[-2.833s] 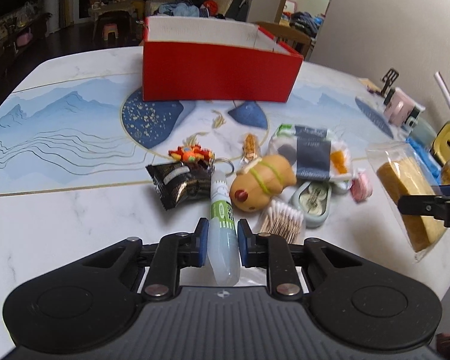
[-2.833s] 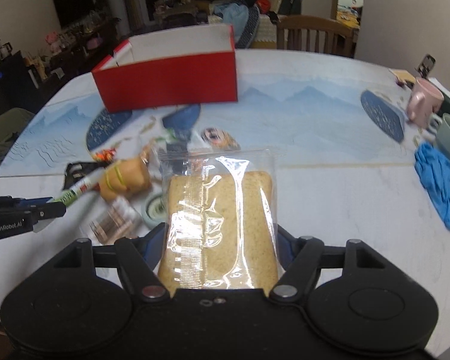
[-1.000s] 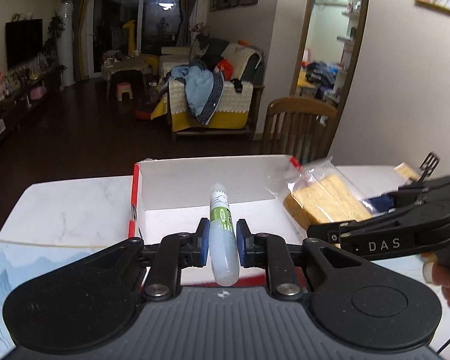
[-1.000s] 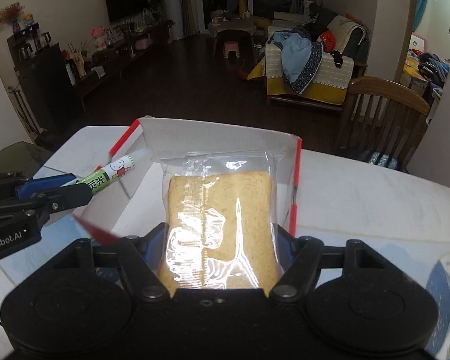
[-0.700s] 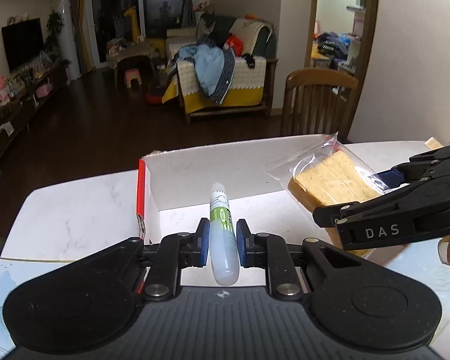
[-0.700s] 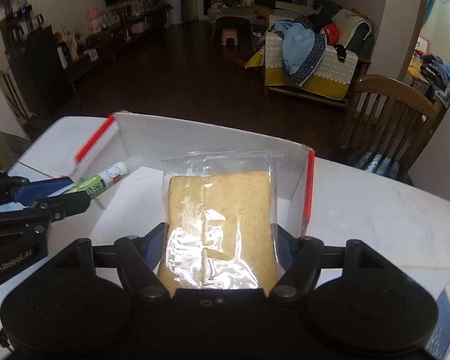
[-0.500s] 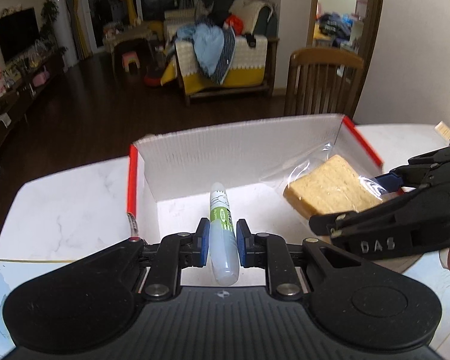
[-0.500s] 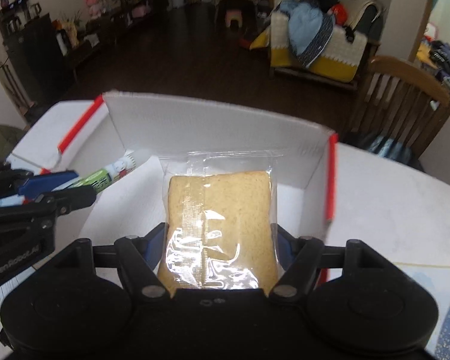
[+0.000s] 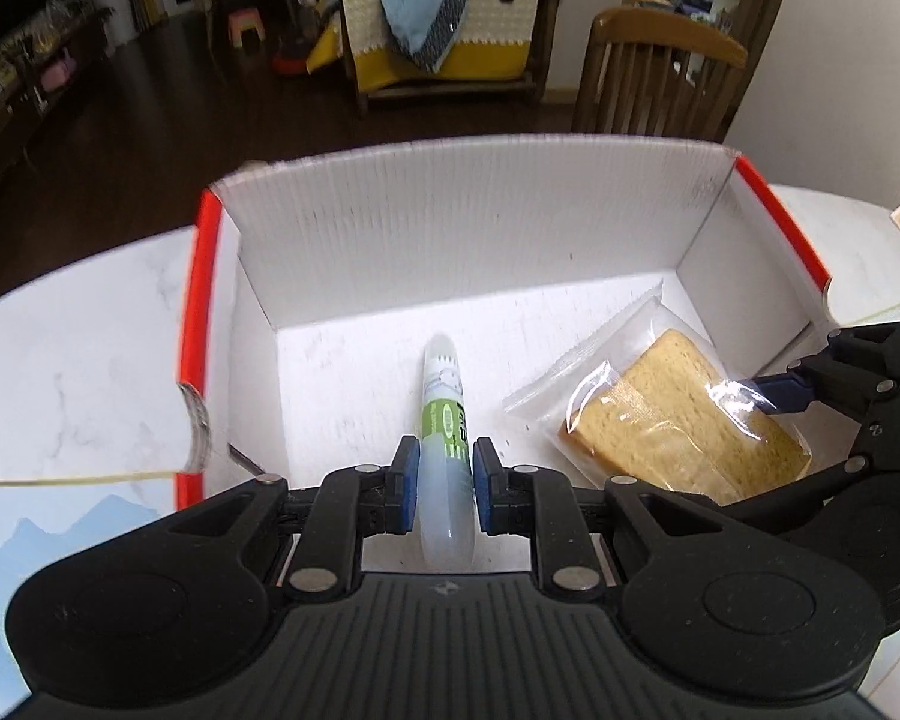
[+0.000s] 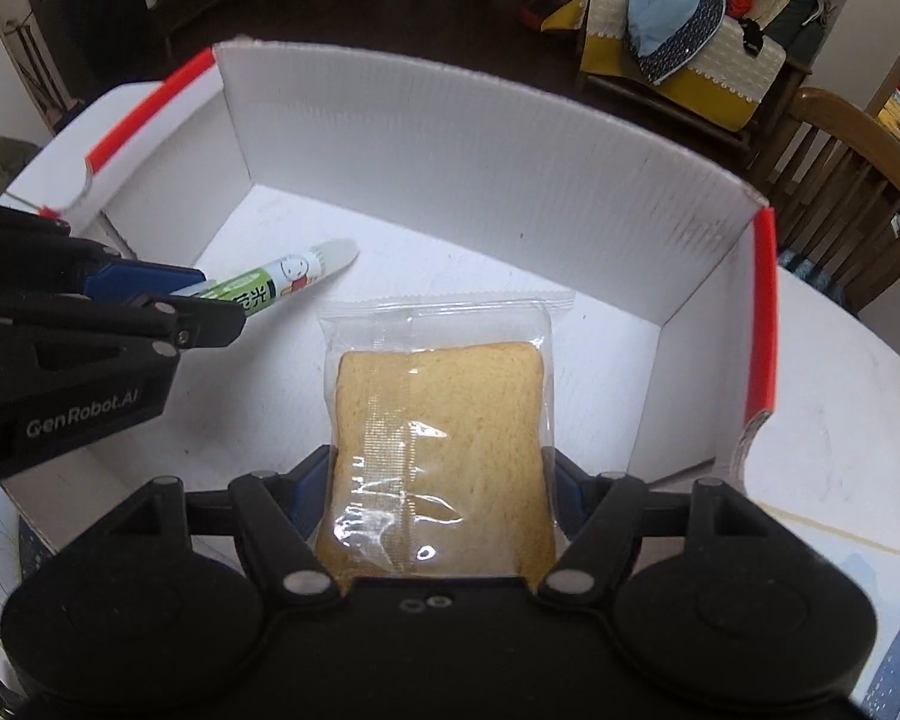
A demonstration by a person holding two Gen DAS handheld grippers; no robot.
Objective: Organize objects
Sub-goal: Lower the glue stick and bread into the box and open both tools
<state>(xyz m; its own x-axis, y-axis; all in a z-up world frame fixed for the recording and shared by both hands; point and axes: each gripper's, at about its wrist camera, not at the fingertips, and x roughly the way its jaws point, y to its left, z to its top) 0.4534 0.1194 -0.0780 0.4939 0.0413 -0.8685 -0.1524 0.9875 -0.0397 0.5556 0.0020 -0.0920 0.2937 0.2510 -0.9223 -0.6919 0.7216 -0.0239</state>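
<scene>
A red box with white inner walls (image 9: 468,228) (image 10: 450,138) stands open on the table. My left gripper (image 9: 445,483) is shut on a white tube with a green label (image 9: 447,420), whose tip points down over the box floor; the right wrist view shows the tube (image 10: 282,279) at the left. My right gripper (image 10: 441,480) is shut on a clear bag with a slice of bread (image 10: 441,420). In the left wrist view the bag (image 9: 672,414) hangs low in the box's right half.
The box sits on a white marble table (image 9: 84,336) with a blue mountain-print mat (image 9: 60,528) at the near left. A wooden chair (image 10: 852,168) stands beyond the table's far edge. The box floor (image 9: 354,372) is bare besides the two held items.
Both grippers have sunk and tipped downward into the box. The tube and the bread bag now hang low over the box floor instead of above its rim.
</scene>
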